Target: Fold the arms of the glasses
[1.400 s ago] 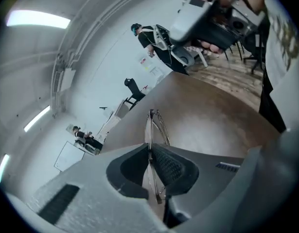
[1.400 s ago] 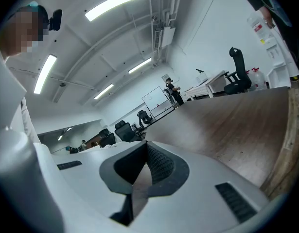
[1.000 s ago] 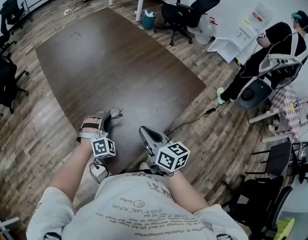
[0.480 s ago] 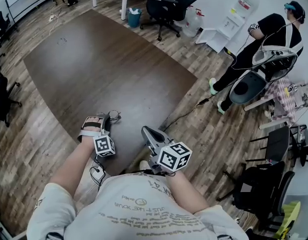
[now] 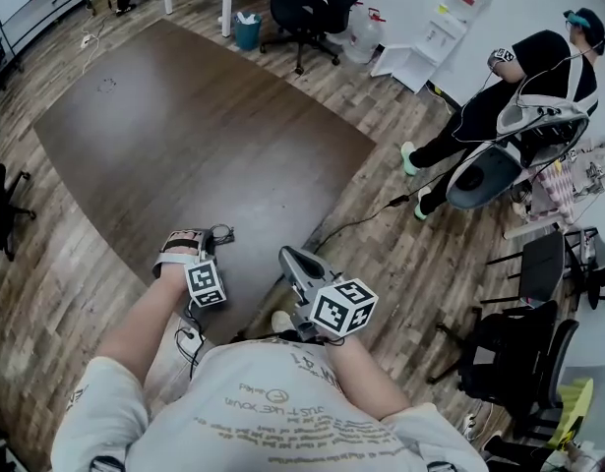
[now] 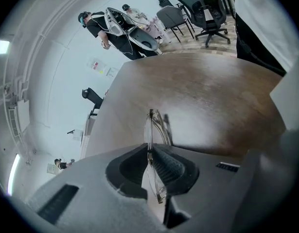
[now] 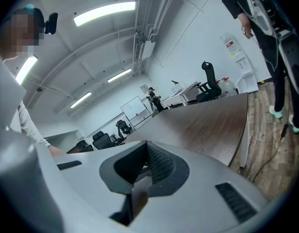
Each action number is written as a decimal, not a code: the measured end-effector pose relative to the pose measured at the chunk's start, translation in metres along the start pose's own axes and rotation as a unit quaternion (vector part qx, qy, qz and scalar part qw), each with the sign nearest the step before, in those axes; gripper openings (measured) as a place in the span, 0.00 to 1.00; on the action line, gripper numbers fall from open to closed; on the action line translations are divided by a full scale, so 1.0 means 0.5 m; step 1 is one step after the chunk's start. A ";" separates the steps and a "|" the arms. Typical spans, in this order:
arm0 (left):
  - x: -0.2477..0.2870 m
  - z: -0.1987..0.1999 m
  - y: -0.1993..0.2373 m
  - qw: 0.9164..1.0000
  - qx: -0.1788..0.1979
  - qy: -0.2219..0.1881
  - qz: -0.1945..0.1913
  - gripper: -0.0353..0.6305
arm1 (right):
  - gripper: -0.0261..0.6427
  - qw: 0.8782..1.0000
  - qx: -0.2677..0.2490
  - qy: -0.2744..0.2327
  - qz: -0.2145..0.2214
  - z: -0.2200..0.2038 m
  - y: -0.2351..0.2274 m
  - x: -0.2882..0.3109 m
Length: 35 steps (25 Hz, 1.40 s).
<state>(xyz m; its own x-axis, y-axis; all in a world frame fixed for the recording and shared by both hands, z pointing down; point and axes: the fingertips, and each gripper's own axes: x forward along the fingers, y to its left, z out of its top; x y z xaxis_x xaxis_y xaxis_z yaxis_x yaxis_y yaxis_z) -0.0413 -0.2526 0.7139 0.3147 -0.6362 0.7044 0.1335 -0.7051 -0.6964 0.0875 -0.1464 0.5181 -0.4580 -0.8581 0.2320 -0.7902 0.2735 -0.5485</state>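
The clear-framed glasses (image 6: 157,126) stand on edge between the jaws of my left gripper (image 6: 150,153), which is shut on them; their arms lie close against the frame. In the head view that gripper (image 5: 204,237) hangs low over the near edge of the dark brown table (image 5: 204,126), with the glasses (image 5: 223,232) poking out at its tip. My right gripper (image 5: 288,258) is held just off the table's near right edge. Its jaws (image 7: 143,168) are shut with nothing between them.
A person in black (image 5: 509,96) stands by a chair at the far right. Office chairs (image 5: 317,8) and a bin (image 5: 247,29) stand beyond the table. A cable (image 5: 366,219) runs over the wooden floor to the table's right.
My left gripper has sunk toward the table with the glasses still in it. The right gripper has shifted a little sideways and stayed shut.
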 end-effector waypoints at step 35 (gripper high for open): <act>-0.240 0.029 0.135 0.893 -0.440 -0.071 0.059 0.08 | 0.06 0.995 -0.018 0.051 0.086 -0.014 0.045 0.082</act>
<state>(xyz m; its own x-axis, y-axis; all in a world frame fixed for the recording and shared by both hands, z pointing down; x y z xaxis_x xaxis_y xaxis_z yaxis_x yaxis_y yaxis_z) -0.0567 -0.2191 0.5804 0.4020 -0.7201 0.5656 -0.6796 -0.6486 -0.3427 0.0478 -0.1725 0.5210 -0.6261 -0.7486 0.2183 -0.7092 0.4303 -0.5584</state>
